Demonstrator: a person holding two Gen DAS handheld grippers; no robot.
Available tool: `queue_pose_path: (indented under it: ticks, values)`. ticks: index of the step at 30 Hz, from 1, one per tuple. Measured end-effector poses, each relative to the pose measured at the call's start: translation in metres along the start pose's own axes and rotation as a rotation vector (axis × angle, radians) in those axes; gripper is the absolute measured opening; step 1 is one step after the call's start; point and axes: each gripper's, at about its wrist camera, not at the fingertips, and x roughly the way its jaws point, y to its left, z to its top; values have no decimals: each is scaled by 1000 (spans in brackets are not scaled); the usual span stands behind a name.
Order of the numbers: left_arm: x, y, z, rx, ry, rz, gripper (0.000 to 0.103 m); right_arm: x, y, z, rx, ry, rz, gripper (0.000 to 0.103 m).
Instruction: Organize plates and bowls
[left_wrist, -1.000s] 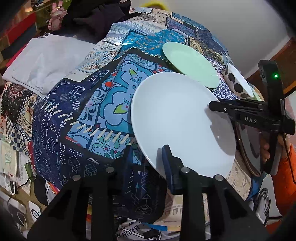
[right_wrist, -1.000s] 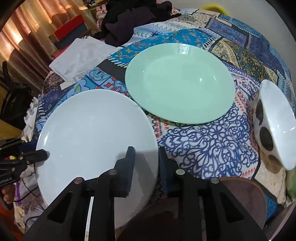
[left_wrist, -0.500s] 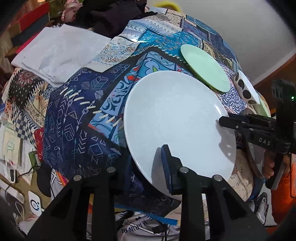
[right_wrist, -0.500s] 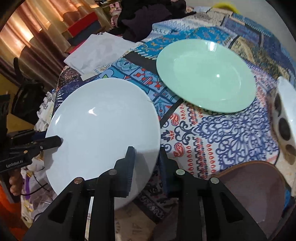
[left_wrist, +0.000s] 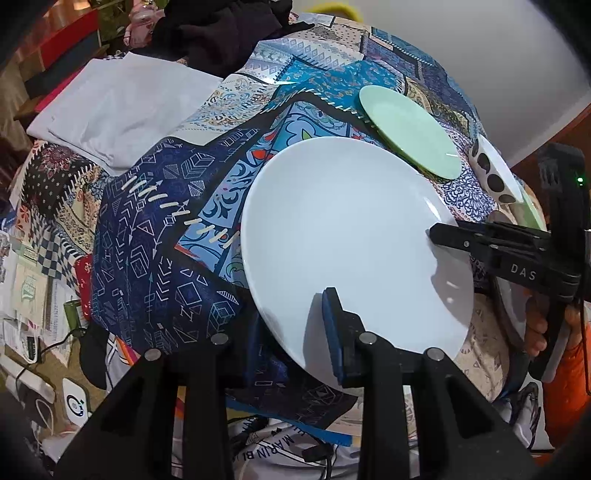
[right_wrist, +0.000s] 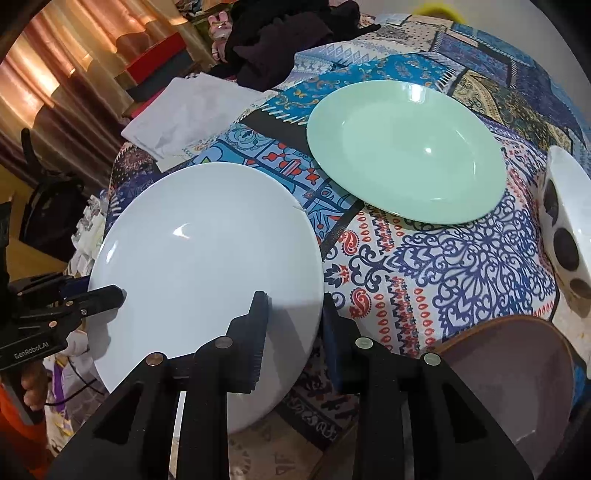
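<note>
Two plates, two bowls. White plate (right_wrist: 207, 266): plain, glossy, round, held tilted above the patchwork-covered surface (right_wrist: 443, 258), pinched at opposite rim edges by left tool (left_wrist: 291, 325) and right tool (right_wrist: 295, 325), each clamped on its rim. Green plate (right_wrist: 402, 151): pale mint, empty, flat on the surface just beyond the white plate. Spotted bowl (right_wrist: 565, 221): white with dark dots, right of the green plate, contents not visible. Brown bowl (right_wrist: 517, 373): empty, nearest the right tool. Folded white cloth (left_wrist: 118, 107), far left of the white plate.
</note>
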Motion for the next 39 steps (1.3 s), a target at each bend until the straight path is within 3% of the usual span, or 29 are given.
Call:
queue_pose_path:
  ticks: [14, 28, 39]
  values:
    - [-20, -20, 5, 40, -68, -7, 32, -43, -9, -15, 43, -108, -19, 24]
    - [-46, -74, 19, 147, -150, -50, 32, -101, -33, -42, 110, -225, -78, 24]
    - [-49, -121, 23, 238, -150, -90, 32, -131, -59, -73, 194, -275, -114, 24]
